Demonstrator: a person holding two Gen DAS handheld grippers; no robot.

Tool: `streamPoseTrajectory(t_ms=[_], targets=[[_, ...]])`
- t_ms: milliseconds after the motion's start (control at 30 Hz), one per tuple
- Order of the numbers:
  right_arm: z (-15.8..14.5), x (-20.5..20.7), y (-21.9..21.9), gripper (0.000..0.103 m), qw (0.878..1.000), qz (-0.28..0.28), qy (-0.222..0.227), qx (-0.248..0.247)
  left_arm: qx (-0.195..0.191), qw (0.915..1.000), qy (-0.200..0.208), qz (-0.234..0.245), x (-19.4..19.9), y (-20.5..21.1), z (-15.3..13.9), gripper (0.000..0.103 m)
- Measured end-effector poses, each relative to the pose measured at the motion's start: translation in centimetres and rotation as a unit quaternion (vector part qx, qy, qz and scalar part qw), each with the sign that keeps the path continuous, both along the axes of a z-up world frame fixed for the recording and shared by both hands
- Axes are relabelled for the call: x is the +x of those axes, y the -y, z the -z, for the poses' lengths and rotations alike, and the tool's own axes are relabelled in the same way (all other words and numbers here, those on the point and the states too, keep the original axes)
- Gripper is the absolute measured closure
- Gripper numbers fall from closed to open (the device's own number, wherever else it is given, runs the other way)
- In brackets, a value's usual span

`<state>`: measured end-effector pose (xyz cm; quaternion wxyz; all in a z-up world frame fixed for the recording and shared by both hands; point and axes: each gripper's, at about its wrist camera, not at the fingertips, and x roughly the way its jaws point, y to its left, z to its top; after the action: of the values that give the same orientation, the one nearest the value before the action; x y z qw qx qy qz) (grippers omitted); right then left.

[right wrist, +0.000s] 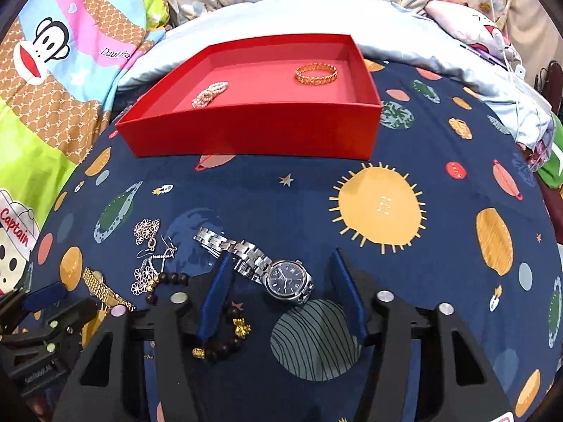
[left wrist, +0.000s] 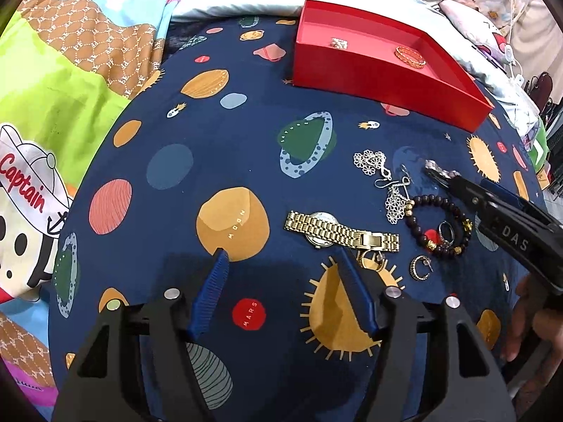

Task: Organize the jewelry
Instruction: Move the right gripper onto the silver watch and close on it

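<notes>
A red box [left wrist: 355, 70] [right wrist: 253, 130] stands at the back on the dark blue space-print cloth. In it lie a gold bangle [right wrist: 315, 72] and a small pink beaded piece [right wrist: 210, 94]. My right gripper [right wrist: 279, 256] is open, its blue fingers on either side of a silver watch [right wrist: 260, 267] lying on the cloth. My left gripper [left wrist: 281, 251] is open just in front of a gold watch [left wrist: 341, 234]. A dark bead bracelet [left wrist: 438, 225], silver flower pieces [left wrist: 369, 161], rings and a small hoop [left wrist: 420, 267] lie beside it.
Colourful cartoon bedding [left wrist: 52, 112] lies to the left. A pale pillow [right wrist: 253, 10] and floral fabric lie behind the box. The cloth [right wrist: 380, 207] stretches bare to the right of the silver watch.
</notes>
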<state>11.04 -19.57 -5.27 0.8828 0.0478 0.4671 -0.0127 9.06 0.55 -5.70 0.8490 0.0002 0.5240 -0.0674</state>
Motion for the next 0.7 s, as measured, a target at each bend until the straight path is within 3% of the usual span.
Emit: streamPoseTrajectory(t_ms=[133, 433, 700], targets=[[0.0, -1.0, 0.2, 0.065, 1.000, 0.000, -0.003, -0.002, -0.002, 1.0000, -0.001, -0.002, 0.1, 0.0, 0.0, 0.041], [-0.1, -4.5, 0.9, 0.065, 1.000, 0.018, -0.011, 0.010, -0.006, 0.9999, -0.001, 0.013, -0.5, 0.9, -0.2, 0.041], [-0.3, -5.6, 1.0, 0.063, 1.000, -0.004, -0.014, 0.020, -0.007, 0.9998, -0.002, 0.020, -0.8, 1.5, -0.3, 0.041]])
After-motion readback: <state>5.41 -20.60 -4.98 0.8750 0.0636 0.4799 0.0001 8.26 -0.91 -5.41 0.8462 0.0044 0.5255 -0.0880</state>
